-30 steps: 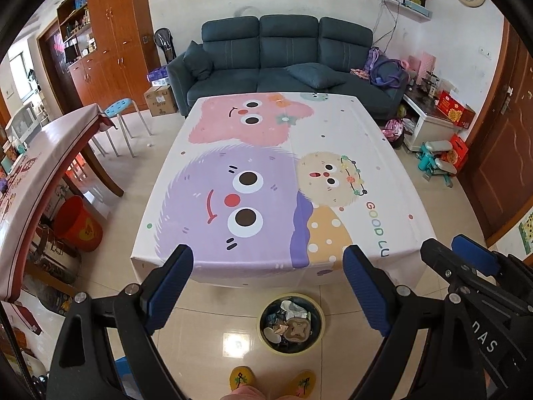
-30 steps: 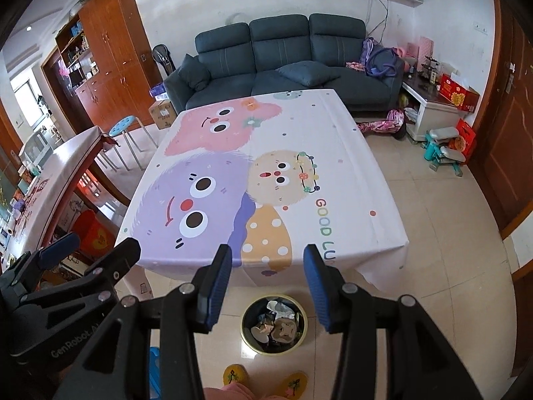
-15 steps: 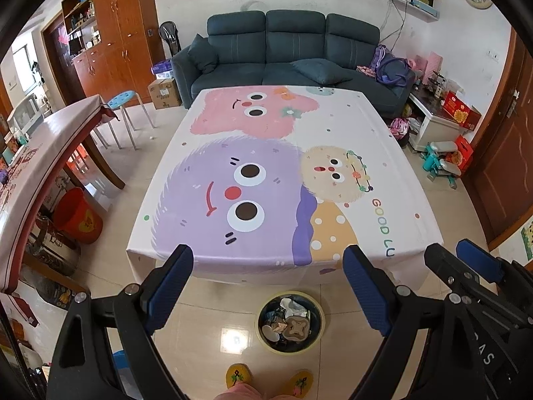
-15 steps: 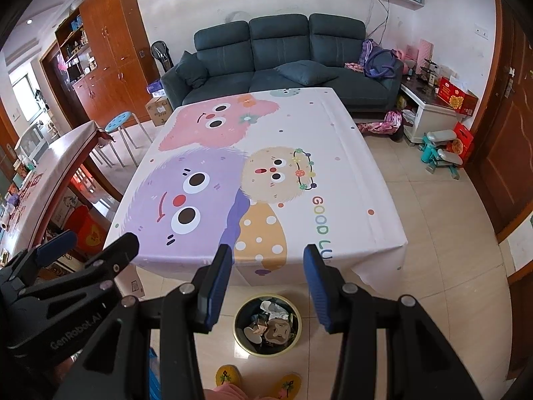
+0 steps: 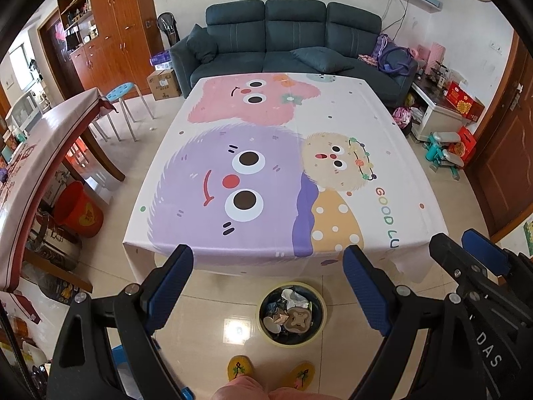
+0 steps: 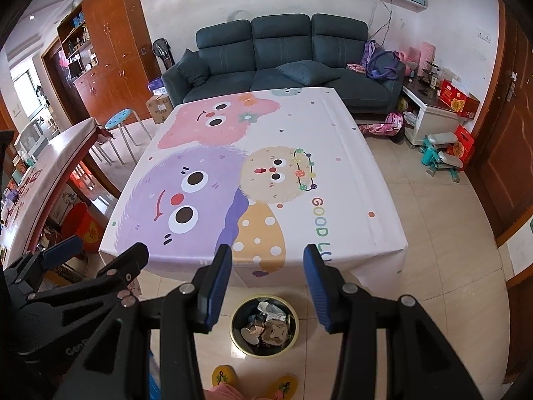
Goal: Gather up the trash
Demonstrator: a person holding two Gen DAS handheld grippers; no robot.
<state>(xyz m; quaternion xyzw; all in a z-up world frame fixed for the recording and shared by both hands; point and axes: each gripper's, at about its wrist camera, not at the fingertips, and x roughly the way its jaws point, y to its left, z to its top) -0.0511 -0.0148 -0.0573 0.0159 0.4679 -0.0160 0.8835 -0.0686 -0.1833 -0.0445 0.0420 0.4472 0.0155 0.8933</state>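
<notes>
A round yellow-rimmed trash bin [image 5: 292, 314] stands on the floor before the table's near edge, filled with crumpled paper and scraps; it also shows in the right wrist view [image 6: 265, 326]. My left gripper [image 5: 266, 286] is open and empty, held high above the bin. My right gripper [image 6: 268, 283] is open and empty, also above the bin, to the right of the left one. The table [image 5: 333, 126] with its cartoon cloth shows no trash on it.
A dining table [image 5: 30, 166] with a red bucket [image 5: 80, 210] under it stands at the left. A blue stool [image 5: 123, 91], a dark sofa [image 5: 293, 30] and a white side cabinet [image 5: 436, 113] lie beyond. The person's slippered feet [image 5: 271, 371] are below.
Both grippers have risen and drawn back a little, so the table and bin look slightly farther. Both stay open and empty.
</notes>
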